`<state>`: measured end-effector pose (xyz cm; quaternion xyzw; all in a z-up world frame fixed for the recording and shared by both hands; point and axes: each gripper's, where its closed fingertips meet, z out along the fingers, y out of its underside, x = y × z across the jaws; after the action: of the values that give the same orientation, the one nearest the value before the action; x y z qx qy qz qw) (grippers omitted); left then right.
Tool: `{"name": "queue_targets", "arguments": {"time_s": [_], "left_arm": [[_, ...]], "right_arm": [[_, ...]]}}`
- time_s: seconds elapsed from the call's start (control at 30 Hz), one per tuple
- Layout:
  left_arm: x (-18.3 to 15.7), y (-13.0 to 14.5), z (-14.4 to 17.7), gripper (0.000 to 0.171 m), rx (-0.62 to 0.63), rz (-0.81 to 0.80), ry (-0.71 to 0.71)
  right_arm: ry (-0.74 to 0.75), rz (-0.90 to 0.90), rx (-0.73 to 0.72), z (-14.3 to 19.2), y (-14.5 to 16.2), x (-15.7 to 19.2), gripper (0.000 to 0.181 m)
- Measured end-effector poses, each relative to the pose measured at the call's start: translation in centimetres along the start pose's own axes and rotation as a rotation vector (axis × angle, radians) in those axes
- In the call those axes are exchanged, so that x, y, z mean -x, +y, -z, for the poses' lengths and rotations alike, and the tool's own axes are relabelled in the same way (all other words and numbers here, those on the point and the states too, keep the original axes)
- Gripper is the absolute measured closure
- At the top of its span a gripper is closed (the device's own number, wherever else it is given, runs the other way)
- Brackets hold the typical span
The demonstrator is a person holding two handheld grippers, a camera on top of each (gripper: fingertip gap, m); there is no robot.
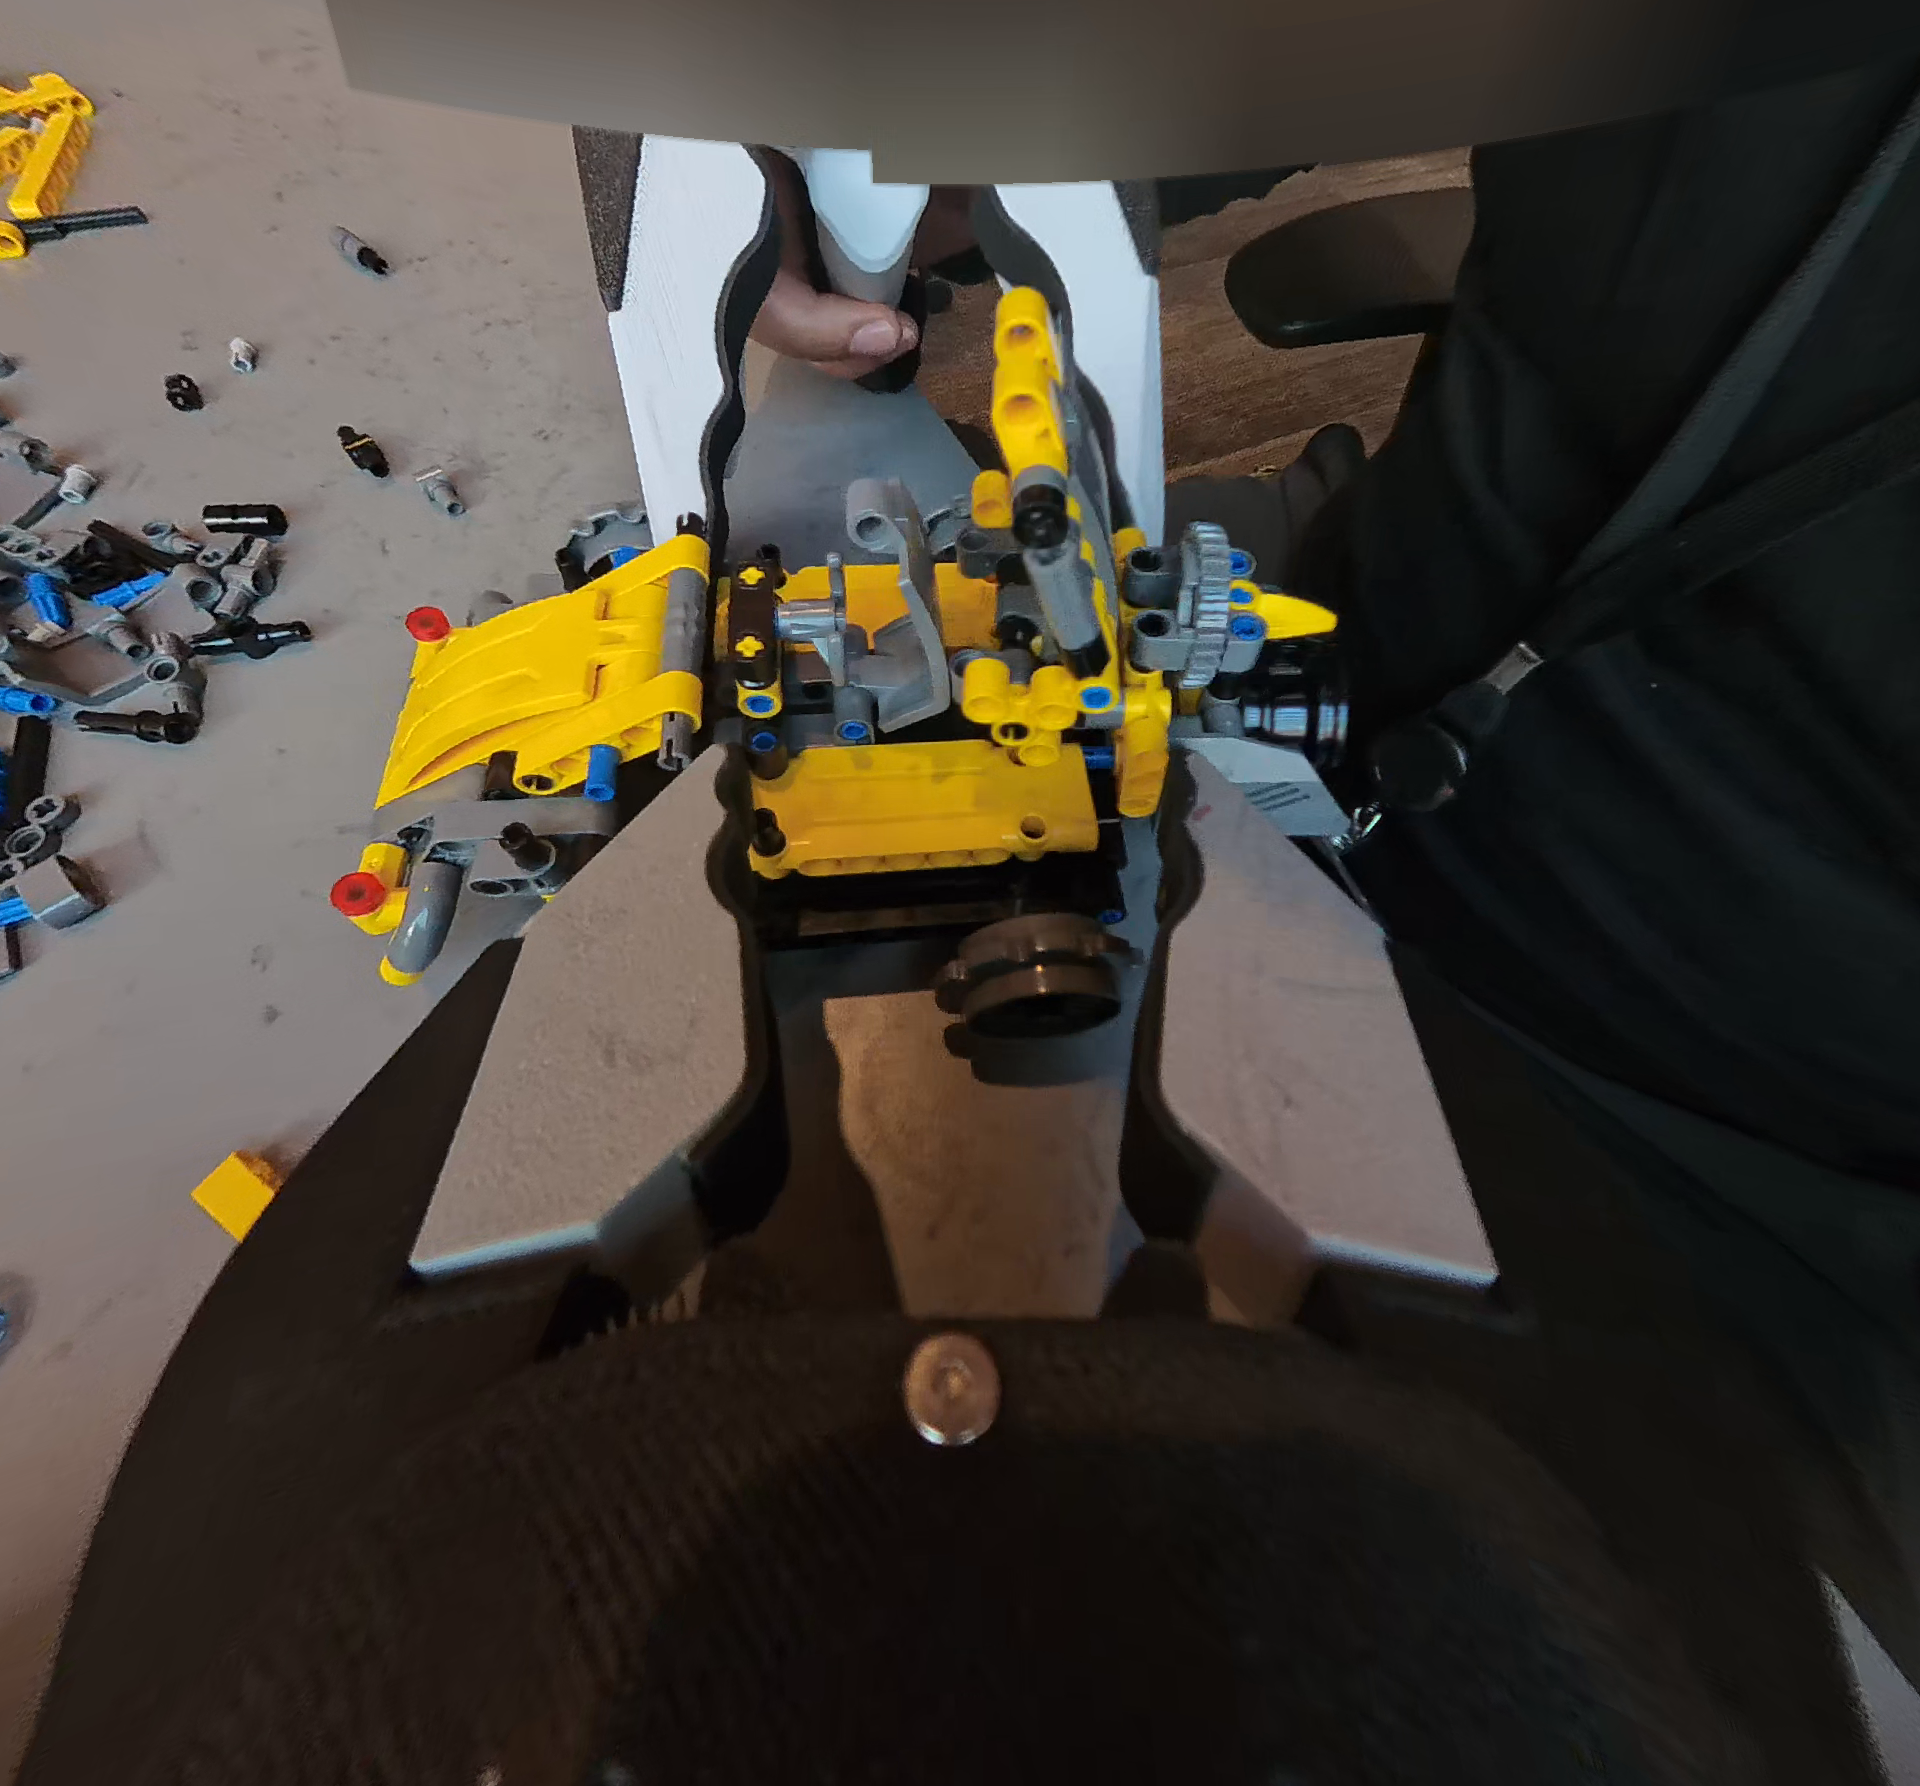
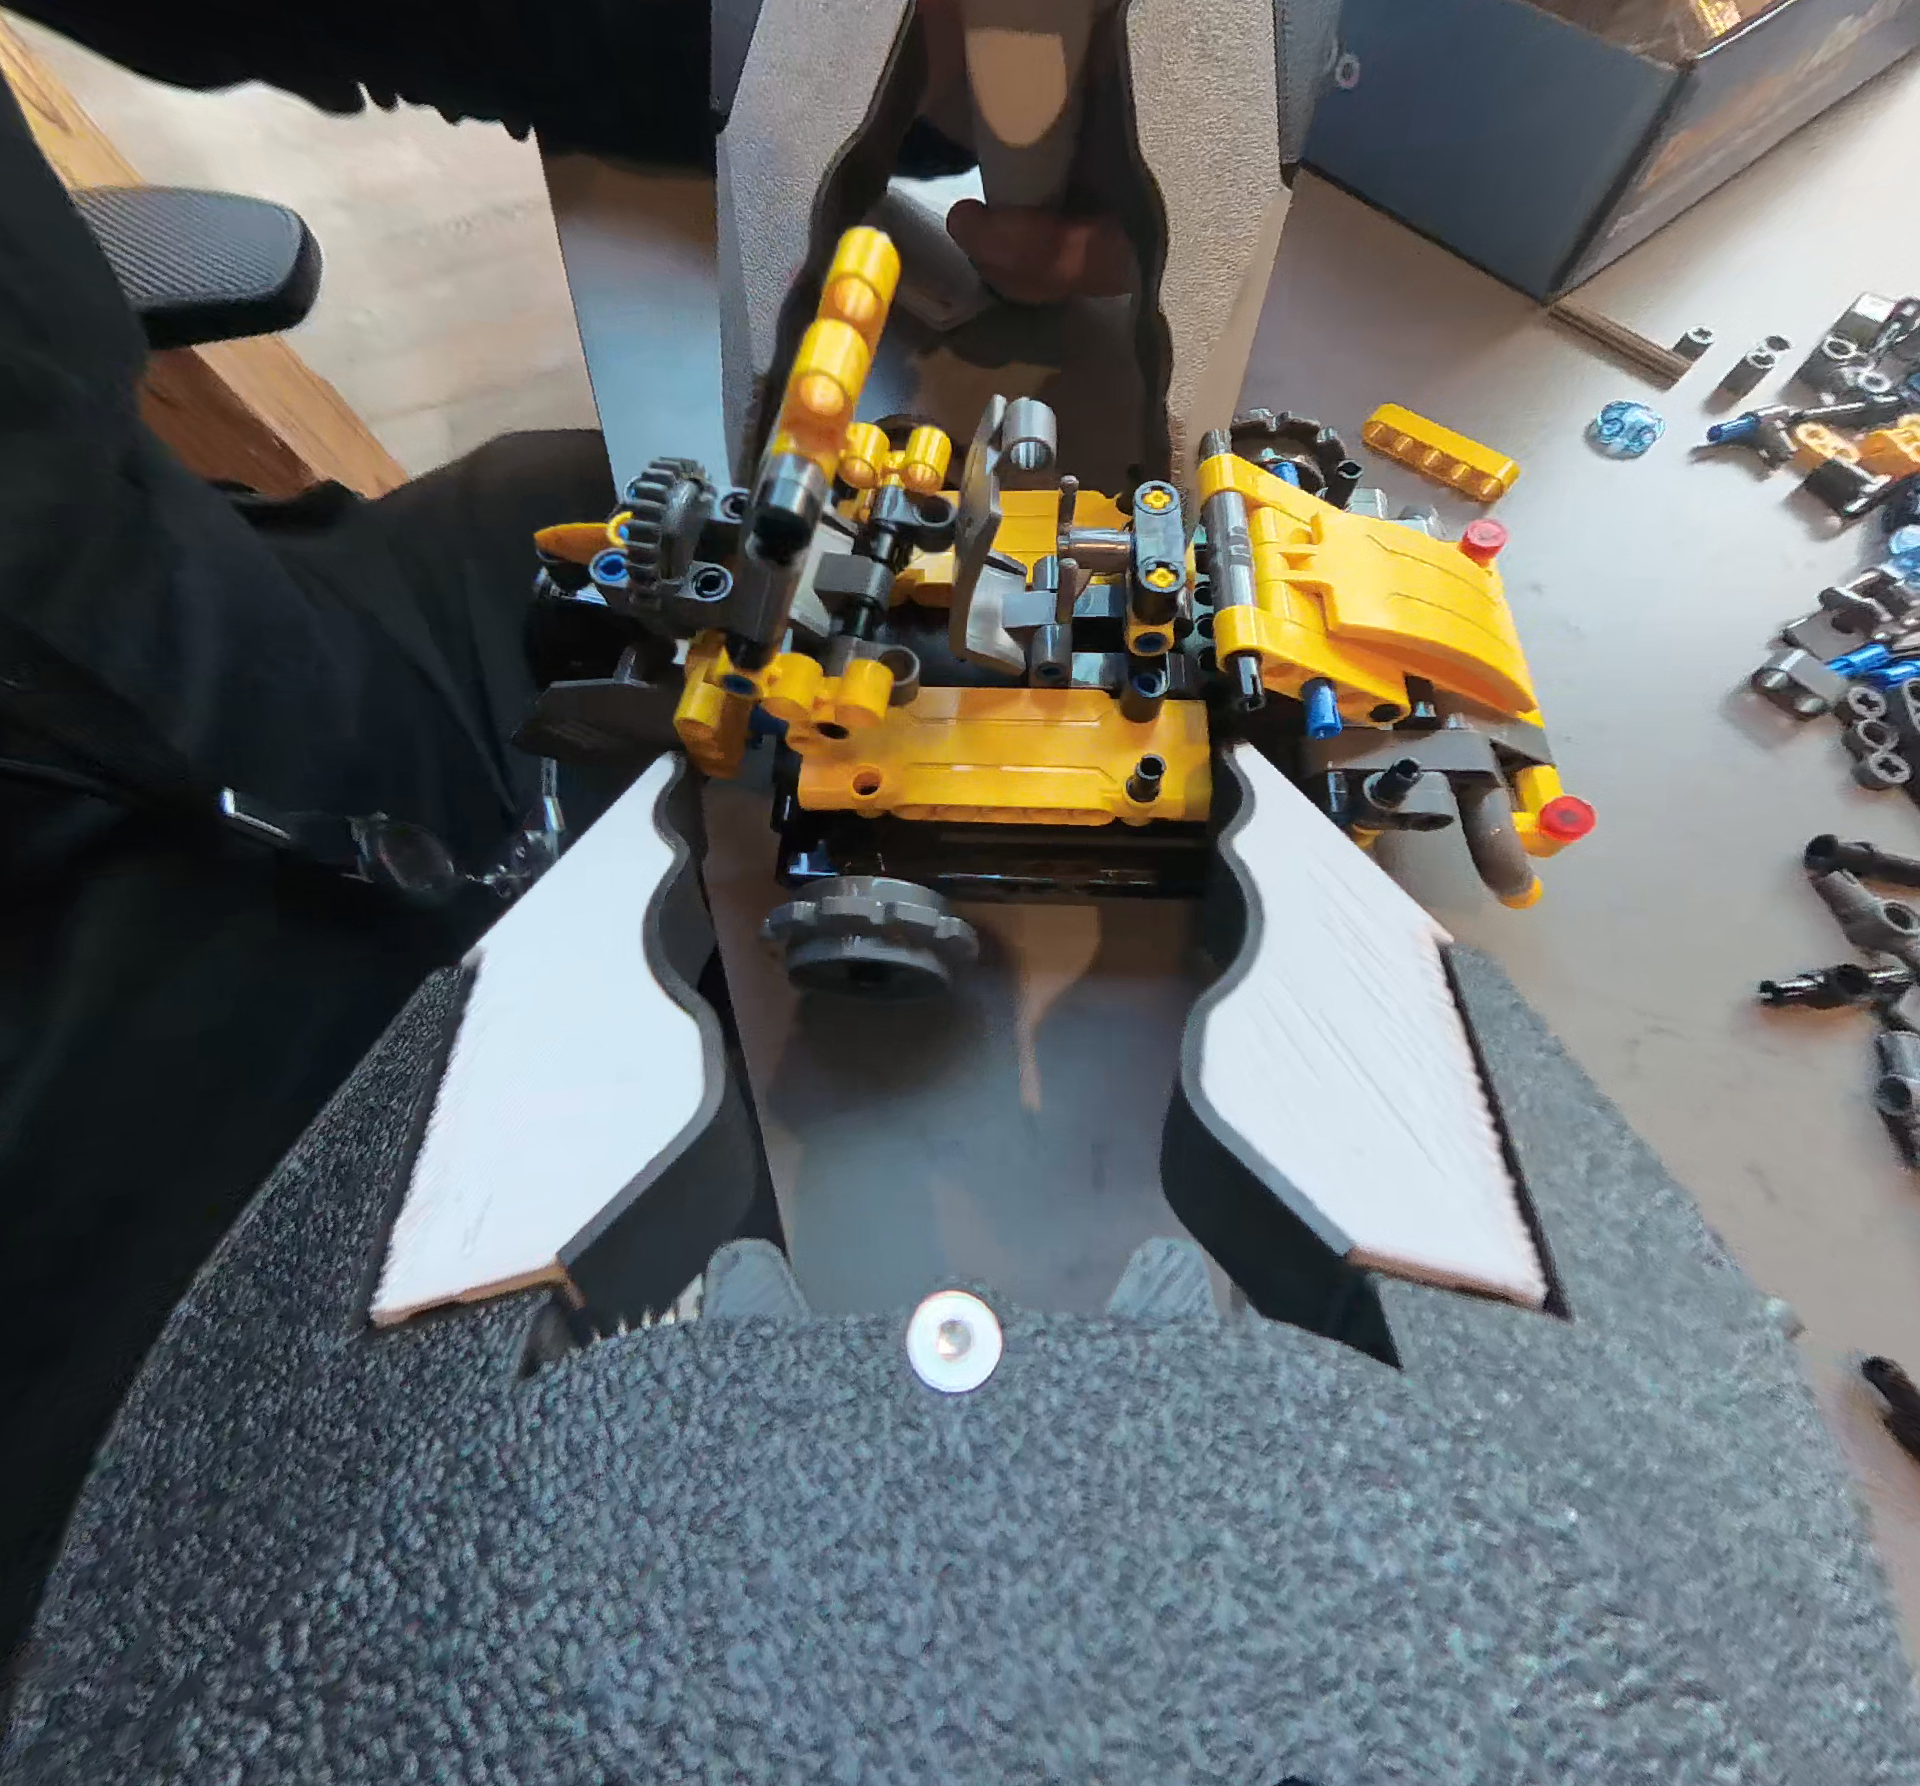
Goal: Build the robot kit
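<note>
Only right wrist view shows a dark box beyond the yellow model.

Grey tabletop, wooden floor, black chair armrest

Opposed close wrist views, shared model

left tool: grey wedge fingers, wavy black inner pads, smooth black carbon-weave body, one silver screw.
right tool: white ribbed fingers, black pads, rough textured body, silver screw.
clothing: black.
</note>
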<state>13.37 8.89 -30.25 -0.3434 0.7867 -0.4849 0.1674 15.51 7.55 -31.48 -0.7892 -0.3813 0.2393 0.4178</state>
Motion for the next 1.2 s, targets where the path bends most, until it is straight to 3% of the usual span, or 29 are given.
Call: {"name": "queue_targets", "arguments": {"time_s": [0.5,0.67,0.83,0.93,1.2], "left_arm": [[0.0,-0.2,0.7,0.092,-0.002,0.014,-0.027],[-0.3,0.3,1.4,0.109,0.037,-0.009,-0.103],[-0.8,0.5,2.0,0.113,0.071,0.008,-0.171],[-0.7,-0.2,2.1,0.138,0.009,0.065,-0.199],[-0.2,0.6,2.9,0.144,0.034,0.102,-0.313]], "right_arm": [[0.021,-0.016,-0.006,0.2,0.0,-0.7,0.094],[0.043,-0.017,-0.003,0.1,0.0,-0.7,0.093],[0.099,-0.014,0.006,0.1,0.2,-0.9,0.094],[0.134,-0.029,0.003,0.0,0.1,-1.2,0.099],[0.199,-0.063,0.005,0.1,0.1,-1.3,0.098]]}}
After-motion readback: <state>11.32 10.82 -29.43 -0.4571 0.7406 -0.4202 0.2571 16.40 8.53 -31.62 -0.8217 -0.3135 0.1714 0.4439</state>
